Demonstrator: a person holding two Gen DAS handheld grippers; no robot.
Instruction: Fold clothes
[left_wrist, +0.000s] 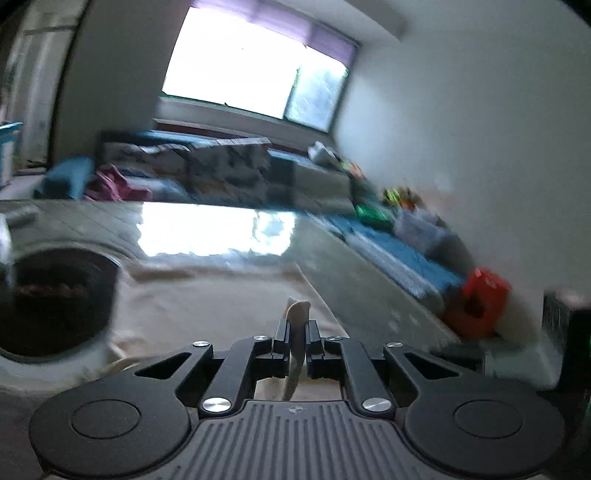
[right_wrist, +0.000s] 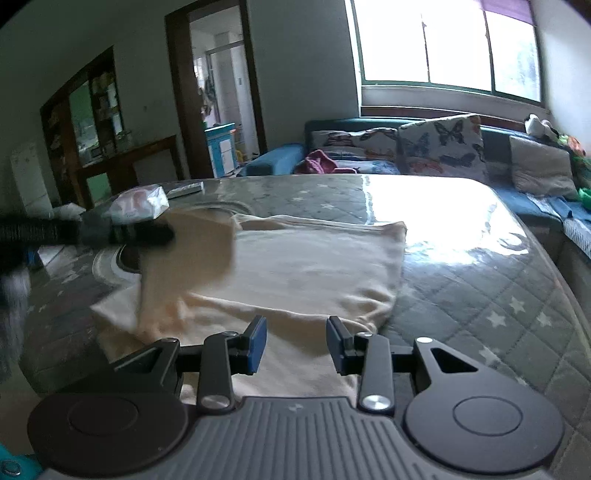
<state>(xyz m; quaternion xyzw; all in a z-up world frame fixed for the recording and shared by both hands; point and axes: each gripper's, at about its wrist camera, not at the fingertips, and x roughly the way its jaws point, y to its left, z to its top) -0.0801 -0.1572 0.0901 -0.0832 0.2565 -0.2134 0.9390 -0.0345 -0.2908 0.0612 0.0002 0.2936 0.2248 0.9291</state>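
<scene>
A cream garment (right_wrist: 317, 266) lies spread on the quilted grey table cover (right_wrist: 480, 280). My left gripper (left_wrist: 296, 332) is shut on an edge of the garment (left_wrist: 296, 314), which sticks up between its pads. In the right wrist view the left gripper (right_wrist: 147, 232) shows blurred at the left, lifting a flap of the cream cloth (right_wrist: 192, 258) above the table. My right gripper (right_wrist: 297, 343) is open and empty, just above the garment's near edge.
A dark round opening (left_wrist: 55, 299) in the table sits left of the garment. A white packet (right_wrist: 138, 205) and a flat remote-like object (right_wrist: 184, 190) lie at the table's far left. A blue sofa with cushions (right_wrist: 439, 147) runs behind and to the right.
</scene>
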